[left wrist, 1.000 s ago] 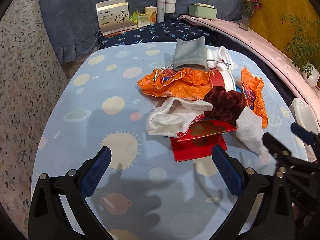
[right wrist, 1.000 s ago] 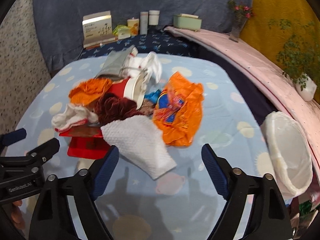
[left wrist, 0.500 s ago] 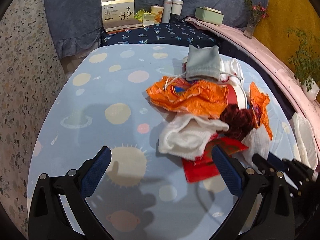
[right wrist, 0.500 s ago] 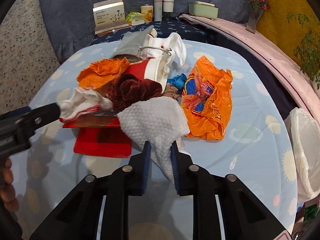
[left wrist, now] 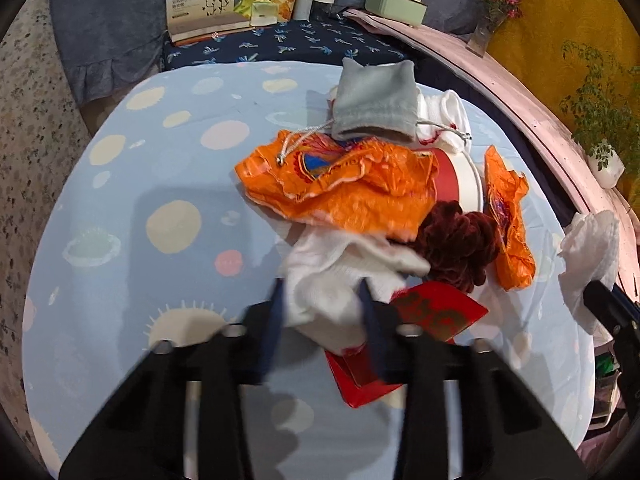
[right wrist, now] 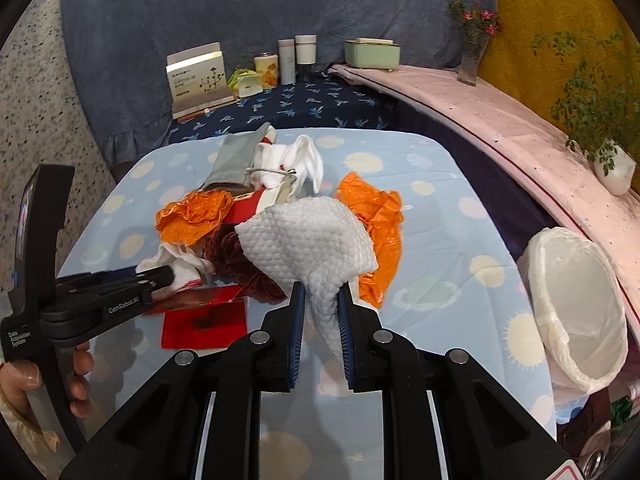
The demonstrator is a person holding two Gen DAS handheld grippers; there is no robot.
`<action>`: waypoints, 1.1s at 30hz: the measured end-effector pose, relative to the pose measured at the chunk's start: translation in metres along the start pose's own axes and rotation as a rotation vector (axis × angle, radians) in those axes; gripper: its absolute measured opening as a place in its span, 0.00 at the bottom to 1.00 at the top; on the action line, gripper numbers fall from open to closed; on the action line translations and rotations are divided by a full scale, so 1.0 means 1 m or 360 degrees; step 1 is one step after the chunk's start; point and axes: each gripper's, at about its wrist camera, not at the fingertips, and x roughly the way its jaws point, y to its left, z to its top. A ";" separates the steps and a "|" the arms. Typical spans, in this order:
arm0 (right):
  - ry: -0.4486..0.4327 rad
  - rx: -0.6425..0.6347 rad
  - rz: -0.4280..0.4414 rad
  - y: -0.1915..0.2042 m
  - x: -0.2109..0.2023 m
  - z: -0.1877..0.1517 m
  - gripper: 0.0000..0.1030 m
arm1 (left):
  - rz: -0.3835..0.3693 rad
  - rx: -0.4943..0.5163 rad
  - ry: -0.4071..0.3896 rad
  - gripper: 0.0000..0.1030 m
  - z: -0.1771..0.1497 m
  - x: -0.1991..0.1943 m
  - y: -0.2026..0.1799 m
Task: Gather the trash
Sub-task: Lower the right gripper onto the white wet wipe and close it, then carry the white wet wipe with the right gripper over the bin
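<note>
The right gripper (right wrist: 320, 308) is clenched on a white paper towel (right wrist: 308, 236), lifted above the pile on the table (right wrist: 440, 248). The left gripper (left wrist: 320, 304) is closing its fingers on a white cloth (left wrist: 332, 276) at the pile's near edge. A lined bin (right wrist: 576, 308) stands at the right.

Black plastic gripper (right wrist: 320, 308) frames are seen, fitted with blue ribbed pads (right wrist: 297, 320), silver screws and white lettering.
</note>
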 end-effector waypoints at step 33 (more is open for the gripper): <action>-0.0348 0.0293 -0.0159 -0.109 -0.103 -0.002 0.15 | -0.0342 0.0369 -0.0332 0.08 0.002 -0.131 -0.157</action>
